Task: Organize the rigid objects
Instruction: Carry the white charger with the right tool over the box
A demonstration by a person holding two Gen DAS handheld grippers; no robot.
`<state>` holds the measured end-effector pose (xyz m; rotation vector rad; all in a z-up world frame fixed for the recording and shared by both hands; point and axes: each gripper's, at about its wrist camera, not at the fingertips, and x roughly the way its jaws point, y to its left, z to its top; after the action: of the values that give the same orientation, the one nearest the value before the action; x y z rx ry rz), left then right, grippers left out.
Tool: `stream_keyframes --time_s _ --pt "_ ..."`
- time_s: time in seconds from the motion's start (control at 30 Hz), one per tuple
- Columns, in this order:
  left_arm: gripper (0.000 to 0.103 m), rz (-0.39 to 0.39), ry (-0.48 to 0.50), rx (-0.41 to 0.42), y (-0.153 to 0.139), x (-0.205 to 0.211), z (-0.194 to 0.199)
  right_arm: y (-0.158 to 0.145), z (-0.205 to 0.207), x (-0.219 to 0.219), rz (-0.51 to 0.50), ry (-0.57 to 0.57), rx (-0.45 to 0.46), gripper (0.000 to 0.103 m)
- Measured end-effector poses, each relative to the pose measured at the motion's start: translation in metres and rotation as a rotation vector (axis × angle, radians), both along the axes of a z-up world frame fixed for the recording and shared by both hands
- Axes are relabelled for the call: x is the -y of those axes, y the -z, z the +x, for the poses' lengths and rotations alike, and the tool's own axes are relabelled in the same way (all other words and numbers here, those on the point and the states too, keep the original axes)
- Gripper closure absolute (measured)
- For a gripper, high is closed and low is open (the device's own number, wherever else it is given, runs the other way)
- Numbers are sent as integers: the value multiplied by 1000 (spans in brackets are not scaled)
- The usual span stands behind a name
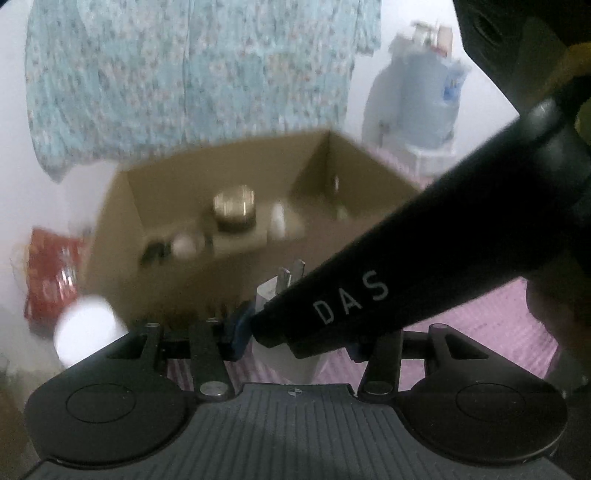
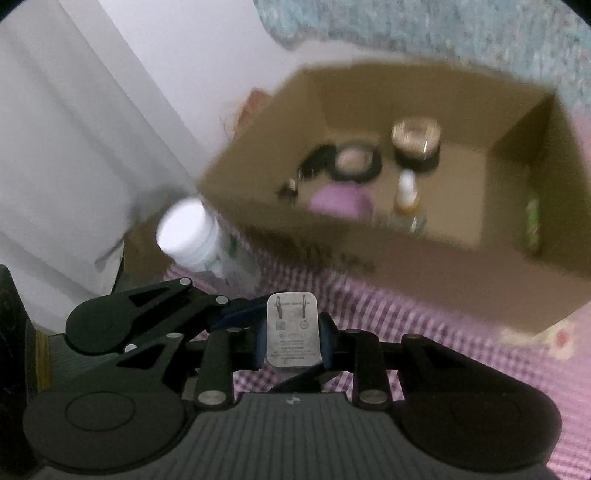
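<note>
The white plug adapter (image 2: 291,330), prongs forward, hangs over the checked cloth (image 2: 424,332) just short of the open cardboard box (image 2: 369,258). The right gripper (image 2: 291,334) is clamped on its sides; the left gripper (image 1: 295,338) also brackets it, though whether its pads press cannot be told. Uneven release could twist it loose, dropping it outside the box or onto the jars (image 2: 415,142) inside.

A pale, plain wall (image 1: 406,22) rises behind a surface covered in pink-and-white checked cloth (image 2: 424,332), with light blue floral fabric (image 1: 184,74) hanging against it, a white panel (image 2: 74,147), perhaps a door, at one side, under dim, even light.
</note>
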<state>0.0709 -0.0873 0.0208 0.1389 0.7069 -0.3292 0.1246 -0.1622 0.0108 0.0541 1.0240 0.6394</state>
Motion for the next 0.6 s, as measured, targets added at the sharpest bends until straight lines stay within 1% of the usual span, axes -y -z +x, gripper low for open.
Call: stream_keyframes --time_s 0.13,0.2,0.3,0.37,0.43,0.53,0.6 --pt "54 -23 2 75 -35 14 20 -45 11 15 16 9 90 73" --pt "54 -34 -4 96 -46 23 32 -63 23 20 13 13 127 73" --pt "54 -48 -14 105 -51 35 60 -78 49 24 10 13 159 74" --pt "54 -60 -16 72 -46 38 86 -80 71 26 6 19 148 74" --pt "54 -79 -24 14 -41 40 106 -74 98 28 4 26 109 74" --pt "53 -111 -47 -72 -22 42 132 -56 133 30 12 39 32 74" --pt "53 -104 -58 -108 -10 44 145 -40 151 31 7 45 -12 74"
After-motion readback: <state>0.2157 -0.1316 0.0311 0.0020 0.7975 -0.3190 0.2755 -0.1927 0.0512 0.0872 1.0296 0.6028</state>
